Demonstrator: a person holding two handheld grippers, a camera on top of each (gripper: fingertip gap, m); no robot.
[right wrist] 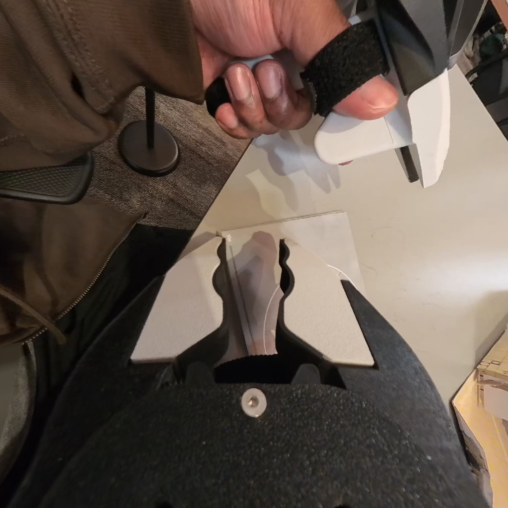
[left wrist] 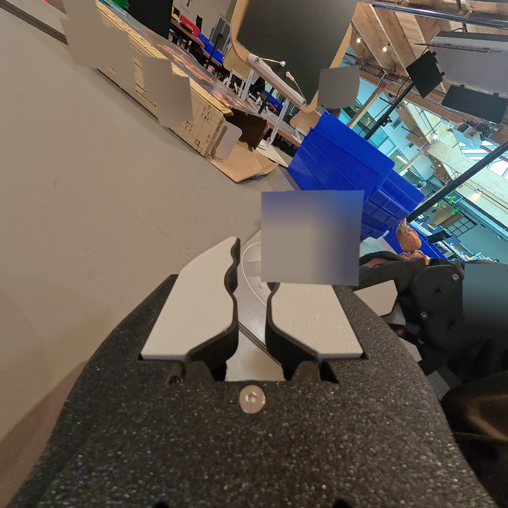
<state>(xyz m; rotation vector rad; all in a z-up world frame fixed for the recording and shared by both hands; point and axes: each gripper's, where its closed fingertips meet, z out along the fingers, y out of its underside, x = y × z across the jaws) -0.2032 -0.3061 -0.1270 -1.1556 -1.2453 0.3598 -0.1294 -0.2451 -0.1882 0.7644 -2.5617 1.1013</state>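
Both gripper sets, left gripper (left wrist: 251,264) and right gripper (right wrist: 251,242), hover open over grey card (right wrist: 316,236).

Matt plastic, foam, brushed metal and cloth

The left gripper (left wrist: 251,277) has smooth matt grey plastic fingers (left wrist: 198,299) set in a coarse, speckled black foam-like body; the right gripper (right wrist: 251,255) looks the same. Beneath them lies a thin brushed-metal plate (right wrist: 321,233) with a dull sheen on a smooth matt table (right wrist: 412,247). Behind stand glossy blue plastic bins (left wrist: 343,162) and a rough cardboard box (left wrist: 203,129). The jacket (right wrist: 68,55) is woven brown cloth.
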